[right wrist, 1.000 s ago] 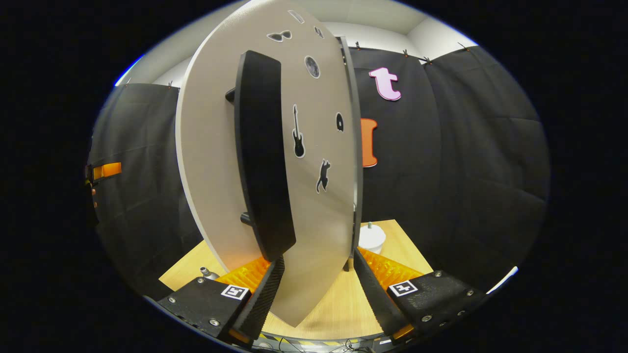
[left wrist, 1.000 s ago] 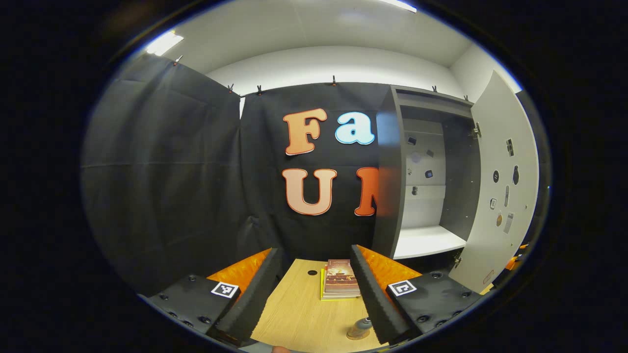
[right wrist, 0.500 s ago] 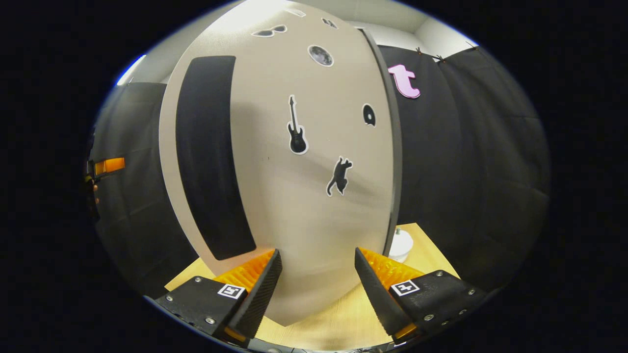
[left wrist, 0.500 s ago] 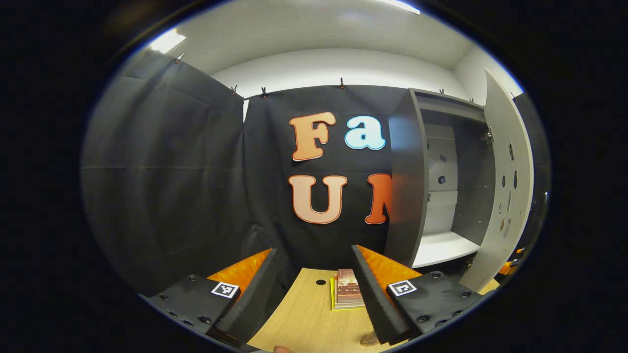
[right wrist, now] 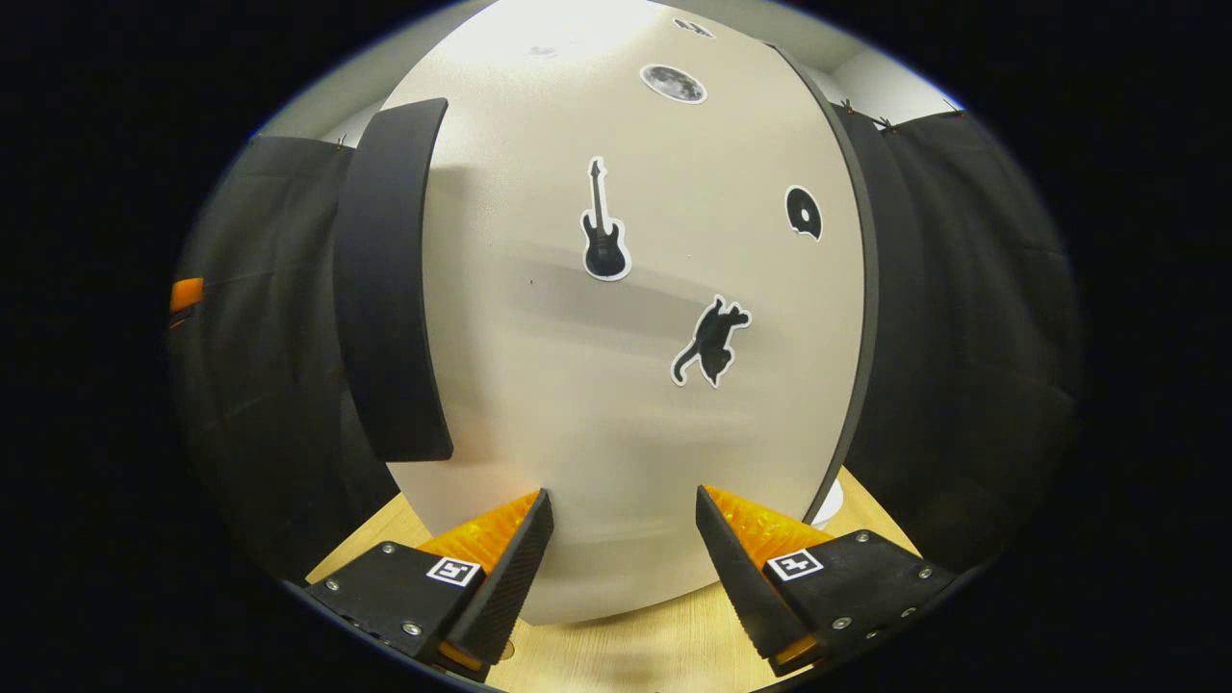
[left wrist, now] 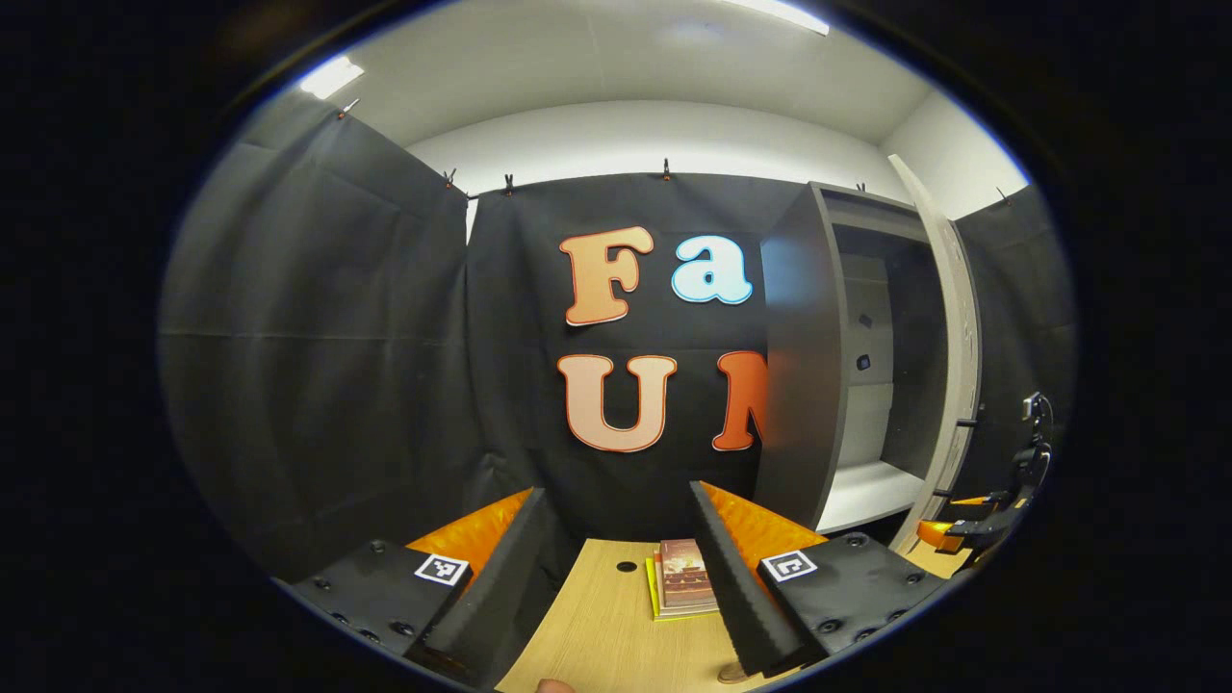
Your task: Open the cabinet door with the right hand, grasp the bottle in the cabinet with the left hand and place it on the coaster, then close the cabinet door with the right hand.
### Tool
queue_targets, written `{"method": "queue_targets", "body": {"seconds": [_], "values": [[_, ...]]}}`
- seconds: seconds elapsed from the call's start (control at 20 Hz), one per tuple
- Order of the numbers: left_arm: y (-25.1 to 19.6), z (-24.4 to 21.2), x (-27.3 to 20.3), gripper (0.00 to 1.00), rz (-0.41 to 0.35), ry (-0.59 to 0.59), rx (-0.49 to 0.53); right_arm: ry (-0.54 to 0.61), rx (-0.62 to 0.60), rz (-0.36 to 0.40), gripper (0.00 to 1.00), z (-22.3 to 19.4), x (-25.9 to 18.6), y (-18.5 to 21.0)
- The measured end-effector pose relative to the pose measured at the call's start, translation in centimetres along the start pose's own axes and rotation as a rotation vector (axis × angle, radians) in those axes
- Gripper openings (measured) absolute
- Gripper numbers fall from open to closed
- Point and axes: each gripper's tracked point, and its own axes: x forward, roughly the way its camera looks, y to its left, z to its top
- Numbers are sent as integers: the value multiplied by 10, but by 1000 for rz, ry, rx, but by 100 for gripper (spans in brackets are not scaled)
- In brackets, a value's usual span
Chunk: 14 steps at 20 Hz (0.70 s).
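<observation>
The grey cabinet [left wrist: 804,366] stands at the right of the left gripper view, its pale door [left wrist: 953,337] seen almost edge-on and partly swung in. The inside shelf [left wrist: 866,486] that shows is bare. My left gripper [left wrist: 616,491] is open over the wooden table [left wrist: 597,635], holding nothing. By its right finger, a brown sliver of the coaster [left wrist: 733,674] peeks out at the bottom. In the right gripper view the door face [right wrist: 616,385] with its black handle [right wrist: 390,289] is very close. My right gripper [right wrist: 624,493] is open, fingertips right at the door.
A small stack of books [left wrist: 683,577] lies on the table ahead of the left gripper, beside a round hole [left wrist: 626,567]. The right gripper [left wrist: 977,525] shows low beside the door. A white round object [right wrist: 830,500] sits past the door's edge.
The door has swung well toward shut, with the right gripper staying close on its outer face. The left gripper has pulled back, and the bottle on the coaster has slipped under its view.
</observation>
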Motion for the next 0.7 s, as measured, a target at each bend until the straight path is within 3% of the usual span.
{"method": "queue_targets", "body": {"seconds": [0.7], "values": [[52,-12,6,95,9,4,-12,-3,73,-154,93,6,34,9]]}}
